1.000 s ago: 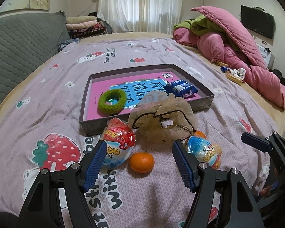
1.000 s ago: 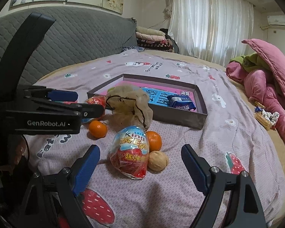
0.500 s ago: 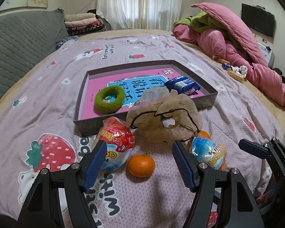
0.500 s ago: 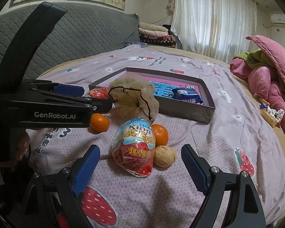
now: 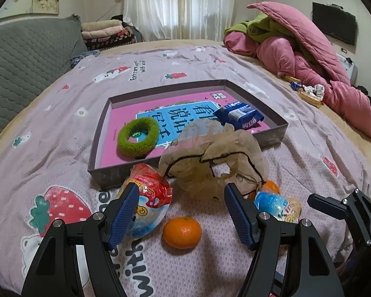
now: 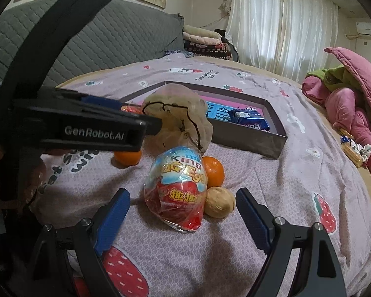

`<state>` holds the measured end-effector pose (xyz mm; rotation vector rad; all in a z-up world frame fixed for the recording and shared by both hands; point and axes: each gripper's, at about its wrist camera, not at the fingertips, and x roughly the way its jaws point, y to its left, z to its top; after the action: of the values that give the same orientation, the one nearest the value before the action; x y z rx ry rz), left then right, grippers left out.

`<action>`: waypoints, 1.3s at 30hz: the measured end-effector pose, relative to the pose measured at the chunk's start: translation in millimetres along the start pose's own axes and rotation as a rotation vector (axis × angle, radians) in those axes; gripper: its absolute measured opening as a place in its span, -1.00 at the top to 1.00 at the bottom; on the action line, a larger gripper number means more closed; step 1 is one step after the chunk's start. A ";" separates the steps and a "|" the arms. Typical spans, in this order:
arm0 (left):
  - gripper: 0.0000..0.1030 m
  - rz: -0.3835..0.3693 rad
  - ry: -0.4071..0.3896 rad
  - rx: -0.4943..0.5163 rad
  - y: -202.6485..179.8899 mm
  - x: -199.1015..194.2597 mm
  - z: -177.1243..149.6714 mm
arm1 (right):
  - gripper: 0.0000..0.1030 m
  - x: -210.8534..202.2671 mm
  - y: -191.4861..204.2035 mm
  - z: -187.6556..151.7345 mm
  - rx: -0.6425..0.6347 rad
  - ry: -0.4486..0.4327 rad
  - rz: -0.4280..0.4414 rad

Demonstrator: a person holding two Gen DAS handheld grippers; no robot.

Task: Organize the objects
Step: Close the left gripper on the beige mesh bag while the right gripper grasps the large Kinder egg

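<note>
Task looking partly done: shallow box (image 5: 100, 133) sitting at 12 o'clock of the left wrist view, already holding the green scrunchie (image 5: 138, 137) at its left and the blue packet (image 5: 240, 117) at its right over a pink-and-blue card. Still lying loose on the bedspread (image 5: 49, 128), going left to right in that view: red-and-blue foil egg (image 5: 148, 205) at 9 o'clock of the left gripper (image 5: 181, 211), touching its left finger pad or just in front of it, can't tell; orange (image 5: 182, 232) sitting between the fingers at 6 o'clock; tan drawstring pouch (image 5: 215, 163) leaning against the box's near wall at 12; second foil egg (image 6: 178, 190) with second orange (image 6: 214, 172) and walnut (image 6: 219, 204) packed against its right side. Left gripper hanging wide open, gripping nothing. Right gripper (image 6: 183, 217) also spread wide, nothing held, straddling the second egg and walnut. So roughly six items left, judging by the layout. Room: box interior mostly free in the middle and near corner; pouch is blocking the straight path over the near wall, so lifting clear is needed. The two grippers are working close together, with the left one crossing at 9 o'clock of the right view, collision risk. Bedspread open at 3 o'clock.
</note>
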<state>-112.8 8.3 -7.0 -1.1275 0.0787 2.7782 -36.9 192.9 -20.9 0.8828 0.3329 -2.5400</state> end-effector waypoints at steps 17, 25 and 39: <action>-0.42 0.043 0.003 0.031 3.3 23.1 18.1 | -0.03 9.7 7.9 0.9 -0.082 -0.029 -0.032; -0.42 0.050 0.011 0.082 -8.0 38.1 23.3 | -0.02 10.2 3.1 0.0 -0.071 -0.048 -0.004; 0.53 -0.056 -0.010 0.072 -9.3 40.2 28.6 | -0.02 5.8 -2.7 2.7 -0.031 -0.065 0.011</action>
<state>-159.6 24.8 -14.4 -1.0810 0.1429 2.7086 -43.7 192.5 -22.2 0.7861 0.3448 -2.5399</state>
